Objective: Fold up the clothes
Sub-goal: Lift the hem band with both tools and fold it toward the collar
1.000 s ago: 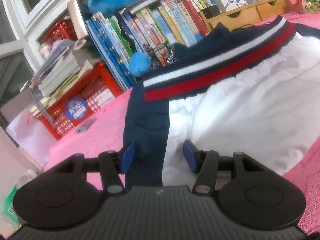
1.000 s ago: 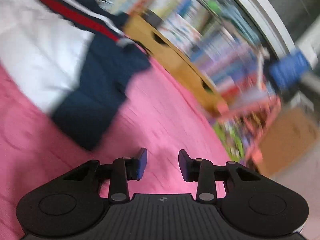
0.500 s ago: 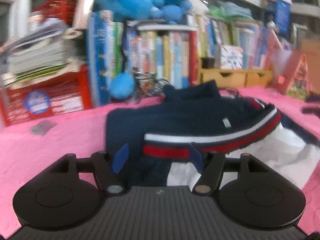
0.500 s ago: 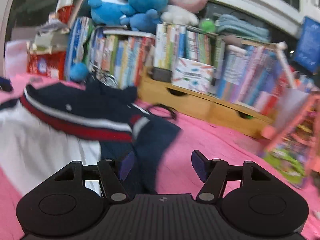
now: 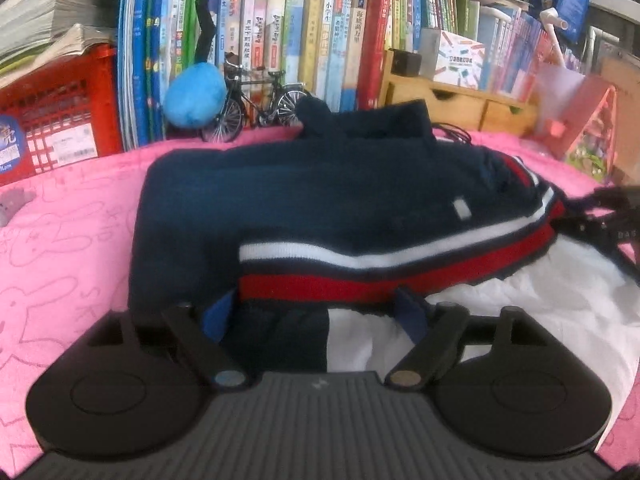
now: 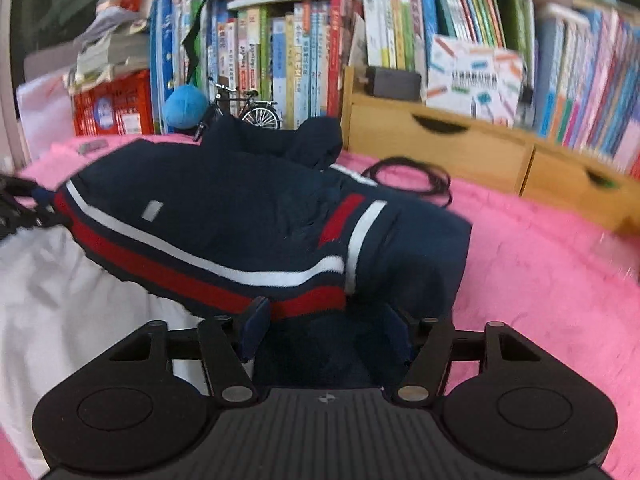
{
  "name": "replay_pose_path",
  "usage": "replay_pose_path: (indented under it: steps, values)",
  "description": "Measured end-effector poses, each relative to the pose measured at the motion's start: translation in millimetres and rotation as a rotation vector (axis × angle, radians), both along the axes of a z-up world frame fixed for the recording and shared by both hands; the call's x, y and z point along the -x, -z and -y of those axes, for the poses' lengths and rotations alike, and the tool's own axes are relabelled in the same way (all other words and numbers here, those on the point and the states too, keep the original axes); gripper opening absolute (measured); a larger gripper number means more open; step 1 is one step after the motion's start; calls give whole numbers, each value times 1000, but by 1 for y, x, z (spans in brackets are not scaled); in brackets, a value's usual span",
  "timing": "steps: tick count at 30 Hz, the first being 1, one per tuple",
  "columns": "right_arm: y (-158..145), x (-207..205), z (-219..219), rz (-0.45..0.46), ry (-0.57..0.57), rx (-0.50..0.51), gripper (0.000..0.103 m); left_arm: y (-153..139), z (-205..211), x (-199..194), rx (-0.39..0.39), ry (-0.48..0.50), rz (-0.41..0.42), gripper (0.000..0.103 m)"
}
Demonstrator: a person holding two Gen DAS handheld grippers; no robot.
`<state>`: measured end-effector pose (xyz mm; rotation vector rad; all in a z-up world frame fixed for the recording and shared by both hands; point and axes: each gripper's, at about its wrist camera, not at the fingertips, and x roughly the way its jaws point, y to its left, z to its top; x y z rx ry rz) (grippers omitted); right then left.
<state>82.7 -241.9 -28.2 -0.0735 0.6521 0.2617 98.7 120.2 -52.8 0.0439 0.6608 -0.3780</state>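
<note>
Bookshelves back a pink blanket where the soft, floppy sweater [image 5: 340, 208] lies half-folded; left tongs [image 5: 316, 316] are opening and right tongs [image 6: 324, 332] closing, both straddling its hem, best pinched at the corners.

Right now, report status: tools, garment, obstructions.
Left tool opening, right tool closing, both at sweater near edge, nothing gripped. Sweater top folded over white body. Black cable beyond it.
</note>
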Motion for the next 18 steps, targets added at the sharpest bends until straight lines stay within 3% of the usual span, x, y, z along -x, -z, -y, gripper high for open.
replay_pose_path:
  steps: [2,4,7,8,9,14,18]
  values:
    - [-2,7,0,-20,-8,-35,46,-1,0,5,2,0,4,62]
    - [-4,13,-3,-22,-31,-37,46,1,0,5,8,-8,2,55]
    - [4,11,-10,-38,-26,-33,45,1,3,6,19,-38,0,34]
    - [3,12,-14,-27,-16,-24,37,-2,7,9,18,-46,0,27]
    - [-2,15,-17,-12,-4,-8,20,-7,11,14,11,-50,16,25]
    - [-43,41,-22,135,22,19,16,-56,19,33,-4,-14,188,26]
    - [-83,27,-23,283,35,89,16,-87,30,-5,-100,-28,330,29]
